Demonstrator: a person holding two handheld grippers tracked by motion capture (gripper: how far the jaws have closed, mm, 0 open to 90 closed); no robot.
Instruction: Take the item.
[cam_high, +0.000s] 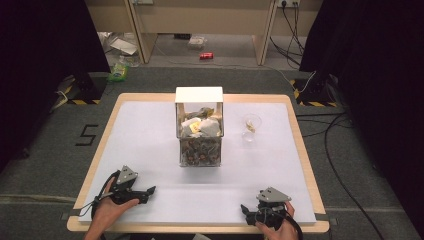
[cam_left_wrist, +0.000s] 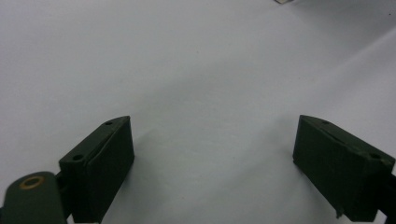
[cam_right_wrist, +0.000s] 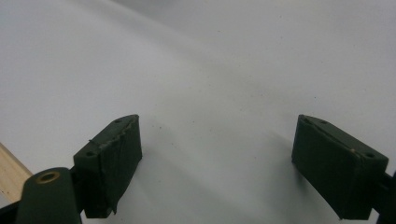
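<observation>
A clear box (cam_high: 199, 127) with a white lid stands mid-table, holding white packets above and brown bits below. To its right is a small clear cup (cam_high: 251, 123) with something yellowish inside. My left gripper (cam_high: 146, 194) rests near the front left of the white mat, held by a hand; its jaws stand wide apart with bare mat between them (cam_left_wrist: 212, 154). My right gripper (cam_high: 247, 212) lies at the front right edge, also hand-held, its jaws wide apart over empty mat (cam_right_wrist: 217, 158).
The white mat (cam_high: 150, 140) covers a wooden table whose rim (cam_high: 300, 135) shows all round. Black curtains flank both sides. Cables (cam_high: 335, 150) trail on the floor to the right. A red can (cam_high: 206, 55) lies on the floor beyond the table.
</observation>
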